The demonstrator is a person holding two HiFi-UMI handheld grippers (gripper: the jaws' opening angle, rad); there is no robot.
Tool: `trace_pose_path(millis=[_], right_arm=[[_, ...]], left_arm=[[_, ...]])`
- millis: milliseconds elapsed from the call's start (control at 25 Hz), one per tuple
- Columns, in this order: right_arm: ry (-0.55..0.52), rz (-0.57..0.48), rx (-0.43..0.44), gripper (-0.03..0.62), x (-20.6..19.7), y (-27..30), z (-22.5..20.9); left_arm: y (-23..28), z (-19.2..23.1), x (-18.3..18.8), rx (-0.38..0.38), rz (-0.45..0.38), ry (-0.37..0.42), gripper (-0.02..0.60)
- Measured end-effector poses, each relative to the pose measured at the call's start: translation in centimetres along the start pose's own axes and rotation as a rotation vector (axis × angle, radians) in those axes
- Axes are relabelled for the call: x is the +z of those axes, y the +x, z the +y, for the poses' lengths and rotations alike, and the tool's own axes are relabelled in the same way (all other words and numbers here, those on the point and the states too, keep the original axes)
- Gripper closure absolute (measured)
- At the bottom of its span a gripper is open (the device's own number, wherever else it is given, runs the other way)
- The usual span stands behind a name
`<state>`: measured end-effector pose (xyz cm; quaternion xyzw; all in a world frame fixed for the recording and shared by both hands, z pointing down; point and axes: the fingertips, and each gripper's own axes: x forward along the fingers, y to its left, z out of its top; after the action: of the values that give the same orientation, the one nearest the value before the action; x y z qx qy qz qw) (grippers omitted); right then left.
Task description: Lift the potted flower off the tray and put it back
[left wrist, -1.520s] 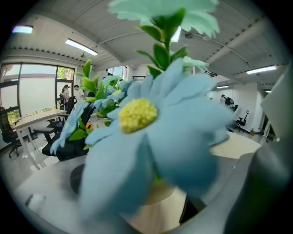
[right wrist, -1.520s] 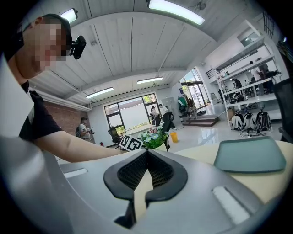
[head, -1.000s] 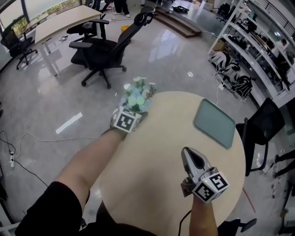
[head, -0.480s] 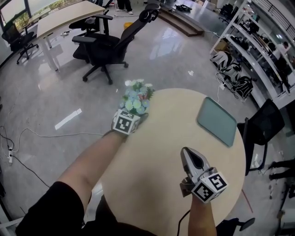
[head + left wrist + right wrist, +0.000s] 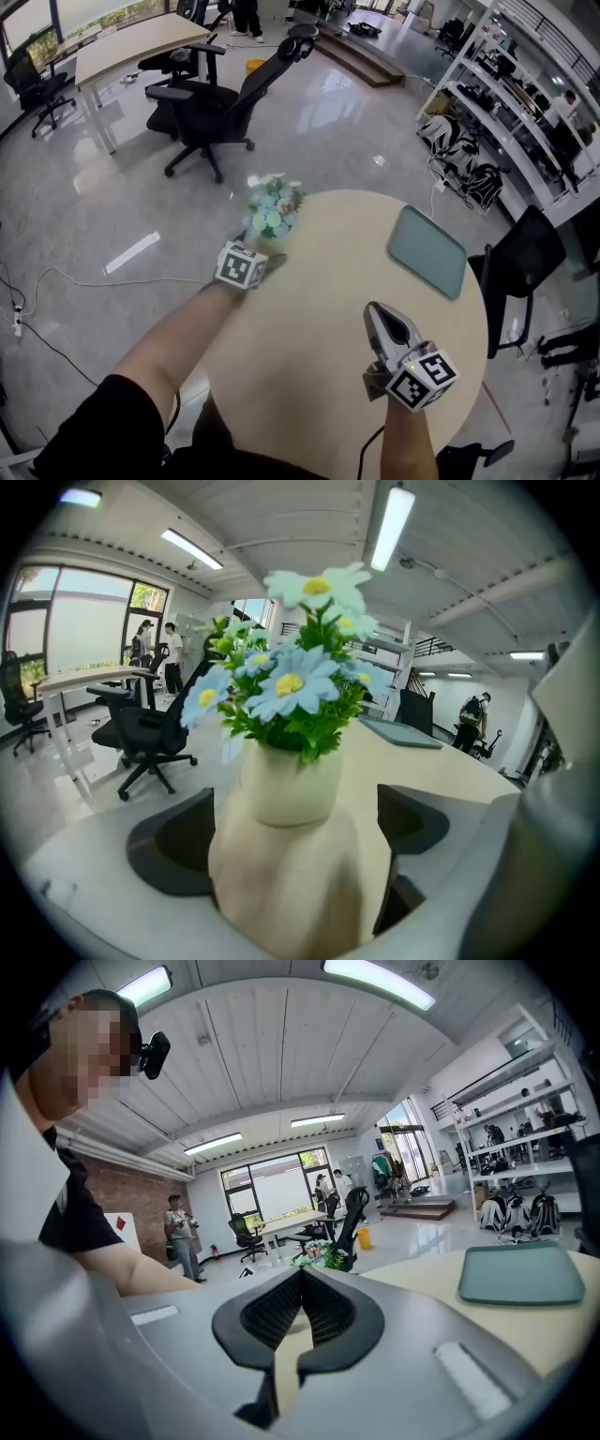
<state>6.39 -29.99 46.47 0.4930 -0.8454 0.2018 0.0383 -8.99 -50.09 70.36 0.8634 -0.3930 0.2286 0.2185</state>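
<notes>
L gripper (image 5: pixel 258 247) lower than before — jaws opening round potted flower (image 5: pixel 273 210); R gripper (image 5: pixel 377 311) clenched, empty

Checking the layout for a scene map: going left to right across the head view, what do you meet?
From the left: white strip on the floor → potted flower → tray → black chair.

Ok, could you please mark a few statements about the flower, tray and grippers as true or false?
The potted flower stands on the tray. False: it is well apart from it, by the left edge of the table.
The tray is empty. True.
The right gripper holds the tray. False: its jaws are shut on nothing.
The jaws of the left gripper flank the potted flower. True; they are opening.
</notes>
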Motion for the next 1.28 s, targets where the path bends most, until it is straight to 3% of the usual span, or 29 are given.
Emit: trace_pose_path(millis=[280, 400, 640, 1080, 1200, 1280], right_arm=[[-0.011, -0.001, -0.027, 0.580, 1.4, -2.7, 0.4], [-0.023, -0.008, -0.047, 0.580, 3.0, -4.1, 0.5], [-0.055, -0.042, -0.094, 0.580, 6.0, -6.2, 1.1], [-0.097, -0.165, -0.313, 0.580, 11.7, -15.8, 2.6], [-0.112, -0.161, -0.328, 0.580, 12.1, -18.8, 3.4], [-0.107, -0.161, -0.326, 0.580, 12.1, -20.5, 3.6]], left_arm=[[-6.5, -0.3, -1.4, -0.010, -0.016, -0.031, 0.061], [-10.3, -1.3, 0.0, -0.025, -0.049, -0.032, 0.061], [-17.0, -3.5, 5.3, -0.076, -0.138, 0.054, 0.065], [-25.8, -13.3, 16.1, -0.335, -0.342, 0.153, 0.257], [-27.5, -16.1, 17.7, -0.371, -0.378, 0.158, 0.345], [-28.9, -17.8, 18.7, -0.377, -0.404, 0.153, 0.444]])
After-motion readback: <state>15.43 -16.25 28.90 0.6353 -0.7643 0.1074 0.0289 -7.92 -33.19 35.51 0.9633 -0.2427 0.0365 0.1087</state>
